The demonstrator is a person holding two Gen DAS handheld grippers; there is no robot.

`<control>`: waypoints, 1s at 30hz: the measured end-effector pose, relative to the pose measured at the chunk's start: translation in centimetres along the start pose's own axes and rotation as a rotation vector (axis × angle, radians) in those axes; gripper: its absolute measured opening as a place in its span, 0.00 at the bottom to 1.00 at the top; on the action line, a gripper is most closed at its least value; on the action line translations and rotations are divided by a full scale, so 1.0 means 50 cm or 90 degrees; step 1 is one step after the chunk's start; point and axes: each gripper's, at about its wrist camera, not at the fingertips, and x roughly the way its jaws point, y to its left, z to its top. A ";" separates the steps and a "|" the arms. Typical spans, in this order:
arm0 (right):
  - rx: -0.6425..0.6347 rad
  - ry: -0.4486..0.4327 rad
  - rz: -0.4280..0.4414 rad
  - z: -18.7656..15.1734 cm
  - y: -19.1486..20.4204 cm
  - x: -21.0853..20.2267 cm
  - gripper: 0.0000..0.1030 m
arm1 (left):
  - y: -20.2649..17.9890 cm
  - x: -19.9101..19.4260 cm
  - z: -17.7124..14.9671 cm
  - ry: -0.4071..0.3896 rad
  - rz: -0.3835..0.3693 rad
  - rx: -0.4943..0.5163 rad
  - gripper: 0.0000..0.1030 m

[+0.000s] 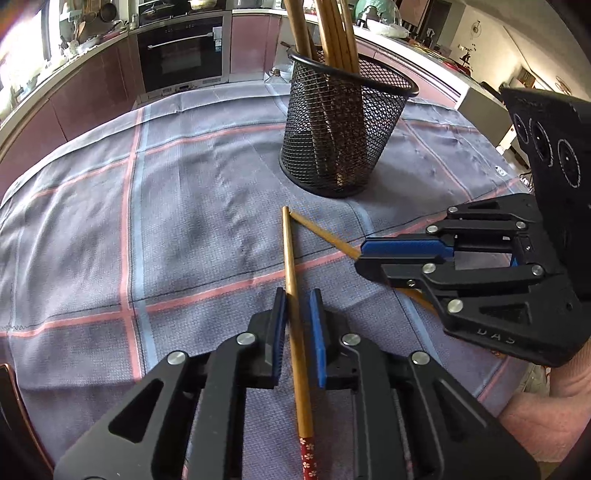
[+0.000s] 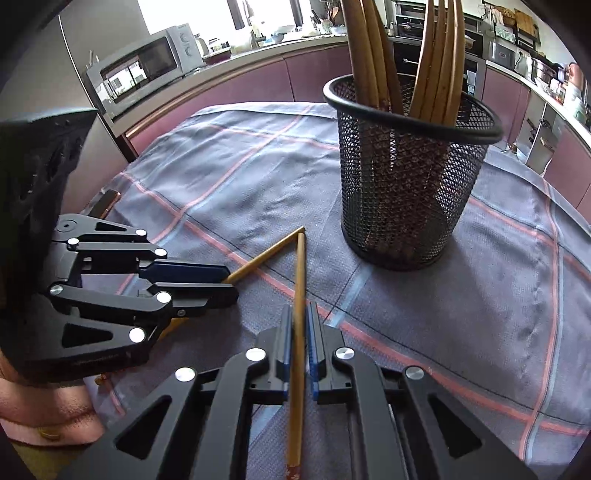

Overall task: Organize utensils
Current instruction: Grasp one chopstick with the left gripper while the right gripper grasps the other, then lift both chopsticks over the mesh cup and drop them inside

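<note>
Left gripper (image 1: 297, 314): jaws part open w/ gaps either side of chopstick A (image 1: 291, 273), which lies btwn pads, not clamped.
Right gripper (image 2: 300, 325): jaws nearly shut on chopstick B (image 2: 300, 280); firm grip can't tell.
Both sticks flat on cloth (image 1: 184, 206), tips meeting just ahead of both grippers.
Mesh cup (image 1: 343, 136): upright, ahead beyond tips, holds more chopsticks (image 1: 334, 33).

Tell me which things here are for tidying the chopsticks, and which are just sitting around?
For the job:
- left tongs around one chopstick
- right tongs around the other chopstick
- mesh cup on the cloth, with chopsticks already standing in it

Just sitting around:
- checked tablecloth
- microwave
- oven
</note>
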 end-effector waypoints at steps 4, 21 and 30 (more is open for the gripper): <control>-0.010 -0.003 -0.007 0.003 0.003 0.005 0.07 | 0.005 0.001 0.001 0.001 0.006 -0.009 0.08; 0.052 -0.227 0.034 0.010 -0.049 -0.191 0.05 | 0.024 -0.035 0.002 -0.037 -0.036 -0.053 0.07; 0.070 -0.324 0.019 0.032 -0.081 -0.278 0.05 | 0.031 -0.069 0.007 -0.068 -0.062 -0.071 0.07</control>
